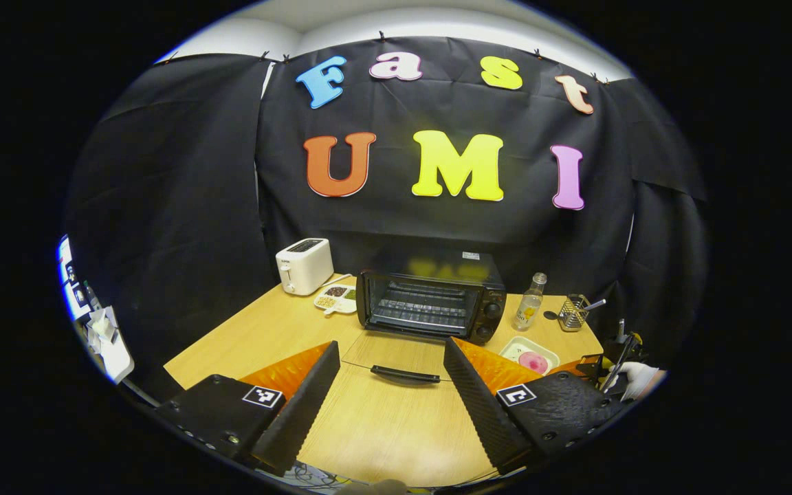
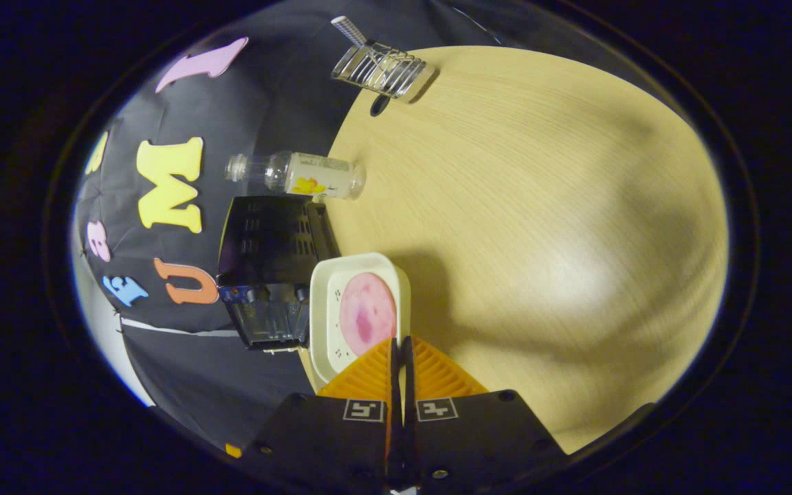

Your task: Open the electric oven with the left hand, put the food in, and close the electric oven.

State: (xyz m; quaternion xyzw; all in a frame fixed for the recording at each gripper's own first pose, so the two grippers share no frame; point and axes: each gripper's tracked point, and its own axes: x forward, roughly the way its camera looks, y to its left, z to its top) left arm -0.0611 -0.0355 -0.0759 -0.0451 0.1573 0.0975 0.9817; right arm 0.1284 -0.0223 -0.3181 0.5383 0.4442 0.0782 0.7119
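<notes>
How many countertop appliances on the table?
2. A white toaster sits at the table's back-left corner; the black electric oven stands mid-back to its right, door folded down open. Nothing looks hidden, though the table's near edge is out of frame.

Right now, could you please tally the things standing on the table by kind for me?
Appliances: 2, the toaster and the electric oven, its door open.
Dishes: 2, the divided snack tray and the white tray of pink food.
Bottles: 1, the clear bottle.
Wire racks: 1, the wire holder.
Total: 6.
</notes>
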